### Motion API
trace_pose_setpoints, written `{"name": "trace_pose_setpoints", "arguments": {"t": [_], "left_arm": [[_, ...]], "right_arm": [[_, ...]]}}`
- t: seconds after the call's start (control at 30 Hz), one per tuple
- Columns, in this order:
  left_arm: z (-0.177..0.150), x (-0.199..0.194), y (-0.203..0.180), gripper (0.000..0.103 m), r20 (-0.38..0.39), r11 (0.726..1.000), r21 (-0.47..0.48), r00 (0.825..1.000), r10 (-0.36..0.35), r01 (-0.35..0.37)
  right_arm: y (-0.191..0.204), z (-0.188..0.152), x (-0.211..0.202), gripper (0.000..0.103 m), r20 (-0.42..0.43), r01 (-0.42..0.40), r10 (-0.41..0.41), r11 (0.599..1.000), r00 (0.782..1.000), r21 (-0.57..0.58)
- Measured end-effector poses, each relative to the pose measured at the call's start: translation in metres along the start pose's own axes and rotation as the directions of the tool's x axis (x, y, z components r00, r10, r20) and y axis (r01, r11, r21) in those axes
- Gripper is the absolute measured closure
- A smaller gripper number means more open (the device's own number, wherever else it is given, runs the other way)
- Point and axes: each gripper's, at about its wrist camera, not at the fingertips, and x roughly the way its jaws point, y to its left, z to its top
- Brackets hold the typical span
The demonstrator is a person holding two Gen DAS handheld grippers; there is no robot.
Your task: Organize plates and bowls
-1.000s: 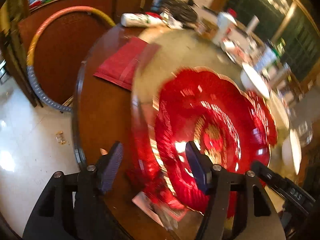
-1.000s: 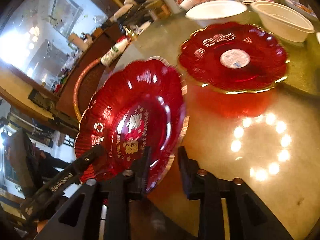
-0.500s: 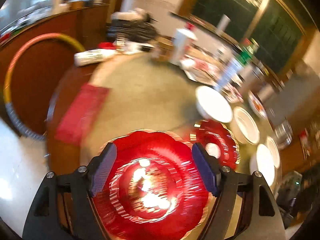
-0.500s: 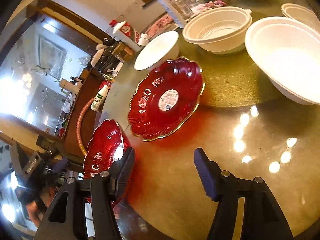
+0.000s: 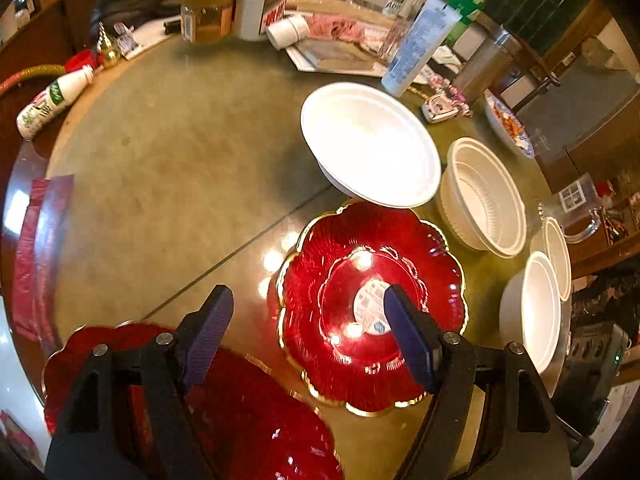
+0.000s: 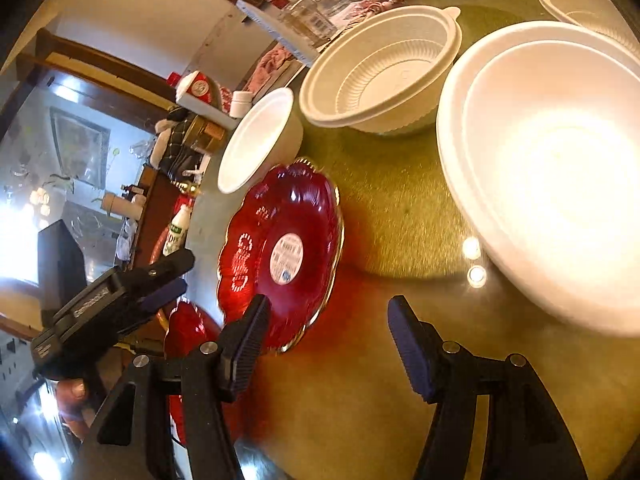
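Both your left hand-held gripper (image 5: 308, 336) and right hand-held gripper (image 6: 328, 344) gape wide, empty; next, grasp the labelled red plate (image 5: 372, 304) for stacking.

Glossy round table (image 5: 168, 168) before dark wooden cabinets (image 5: 592, 20), pale floor (image 5: 16, 364)

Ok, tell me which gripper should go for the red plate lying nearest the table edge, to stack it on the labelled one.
Left. The left gripper hangs open directly over the red scalloped plate at the edge, while the right gripper, also open, faces the large white foam bowl.
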Motion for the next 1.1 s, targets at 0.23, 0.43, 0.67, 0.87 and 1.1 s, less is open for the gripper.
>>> {"name": "trace_pose_setpoints", "arguments": {"t": [0.23,0.43,0.67,0.87,1.1], "left_arm": [[0.011,0.034,-0.008,0.025,-0.057,1.000,0.020,0.998,0.019,-0.018],[0.008,0.049,-0.022,0.080,-0.079,0.980,0.133,0.985,0.156,-0.145],[0.001,0.031,-0.030,0.083,-0.010,0.976,0.153,0.987,0.159,-0.156],[-0.004,-0.005,-0.035,0.084,0.078,0.976,0.157,0.987,0.143,-0.154],[-0.025,-0.037,-0.036,0.084,0.144,0.981,0.149,0.984,0.101,-0.123]], "right_arm": [[-0.005,0.011,0.013,0.044,0.002,-0.007,0.007,1.000,1.000,0.016],[0.000,0.012,0.032,0.093,-0.038,0.001,-0.002,1.000,0.999,-0.016],[0.006,0.008,0.023,0.095,0.022,0.055,-0.054,0.996,0.998,-0.065],[0.019,-0.003,-0.007,0.095,0.113,0.065,-0.050,0.988,0.992,-0.138],[0.030,-0.022,-0.038,0.095,0.174,0.067,-0.037,0.983,0.984,-0.173]]}}
